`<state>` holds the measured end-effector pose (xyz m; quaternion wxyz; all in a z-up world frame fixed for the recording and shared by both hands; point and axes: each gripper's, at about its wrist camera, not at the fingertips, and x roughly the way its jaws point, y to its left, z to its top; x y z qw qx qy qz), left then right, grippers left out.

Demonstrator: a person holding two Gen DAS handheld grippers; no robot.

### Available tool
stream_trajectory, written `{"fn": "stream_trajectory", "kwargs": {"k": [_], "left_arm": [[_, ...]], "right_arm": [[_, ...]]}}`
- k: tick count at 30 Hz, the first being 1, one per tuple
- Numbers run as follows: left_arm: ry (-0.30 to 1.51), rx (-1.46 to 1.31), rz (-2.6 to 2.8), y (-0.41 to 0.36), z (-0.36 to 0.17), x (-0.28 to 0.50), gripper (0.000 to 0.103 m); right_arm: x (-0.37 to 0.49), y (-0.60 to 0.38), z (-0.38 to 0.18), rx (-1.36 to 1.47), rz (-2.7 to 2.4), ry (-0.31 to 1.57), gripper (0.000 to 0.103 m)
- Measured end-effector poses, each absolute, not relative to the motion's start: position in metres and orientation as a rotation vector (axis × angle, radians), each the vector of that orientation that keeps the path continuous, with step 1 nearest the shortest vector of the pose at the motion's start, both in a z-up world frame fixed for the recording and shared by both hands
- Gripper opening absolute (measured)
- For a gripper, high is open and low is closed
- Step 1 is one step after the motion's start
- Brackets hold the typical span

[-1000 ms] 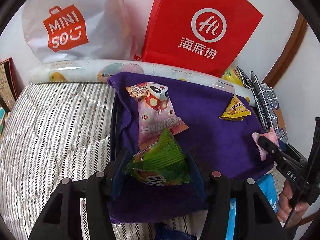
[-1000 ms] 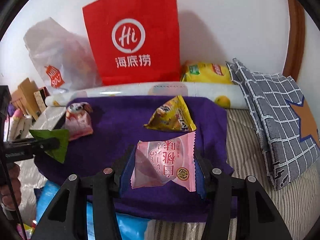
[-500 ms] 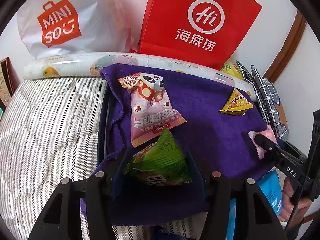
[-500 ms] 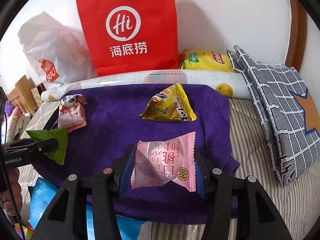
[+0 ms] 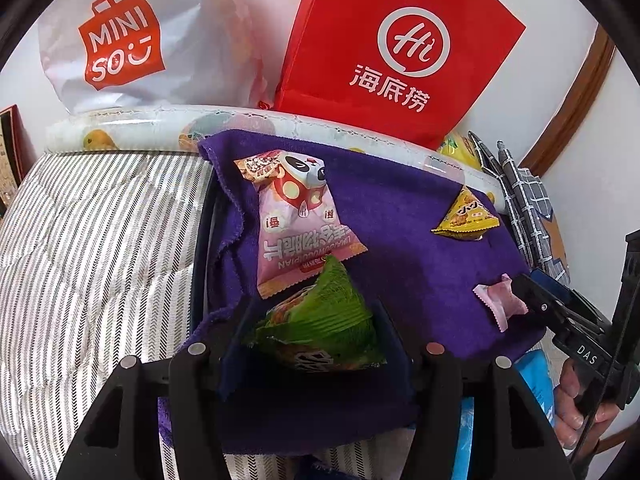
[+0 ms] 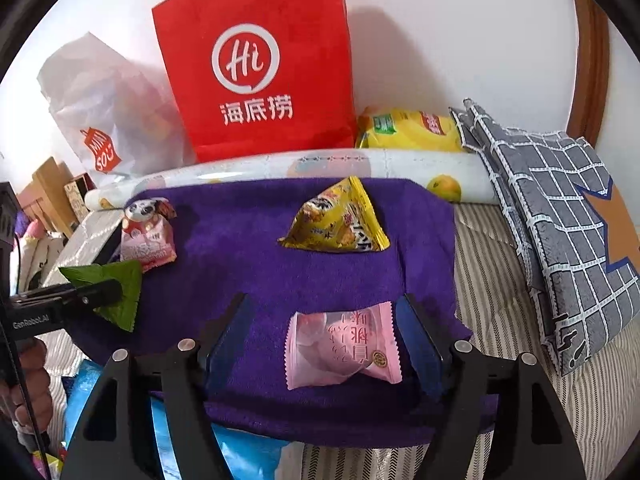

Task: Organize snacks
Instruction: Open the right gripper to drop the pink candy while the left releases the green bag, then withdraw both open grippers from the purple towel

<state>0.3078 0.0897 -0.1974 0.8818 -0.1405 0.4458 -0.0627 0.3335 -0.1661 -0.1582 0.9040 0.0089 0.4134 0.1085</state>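
Note:
My left gripper [image 5: 316,332] is shut on a green triangular snack pack [image 5: 320,328], low over the purple towel [image 5: 400,232], just in front of a pink panda snack bag [image 5: 296,224]. My right gripper [image 6: 328,340] is open; a pink candy packet [image 6: 344,346] lies on the towel [image 6: 248,248] between its blue pads, touching neither. A yellow triangular snack [image 6: 340,224] lies farther back on the towel. The left gripper with the green pack [image 6: 116,292] shows at the left of the right wrist view.
A red paper bag [image 6: 260,64] and a white Miniso bag [image 5: 120,40] stand against the wall behind a rolled printed mat [image 6: 320,164]. A yellow chip bag [image 6: 408,130] and grey checked pillow [image 6: 560,220] are at right. Blue packaging [image 6: 240,452] lies at the towel's near edge.
My right gripper has opened and let go of the pink candy packet, which now lies on the towel. My left gripper, still holding the green pack, has moved closer to the pink panda bag.

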Motion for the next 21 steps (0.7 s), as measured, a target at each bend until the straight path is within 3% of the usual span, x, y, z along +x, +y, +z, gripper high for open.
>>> {"fn": "stream_trajectory", "kwargs": {"k": [6, 21], "left_arm": [[0.892, -0.322, -0.128, 0.093, -0.186, 0.303, 0.08], [0.87, -0.302, -0.126, 0.093, -0.167, 0.292, 0.09]], "right_arm": [[0.337, -0.17, -0.162, 0.036, 0.198, 0.887, 0.08], [0.322, -0.172, -0.139, -0.033, 0.123, 0.859, 0.091]]}}
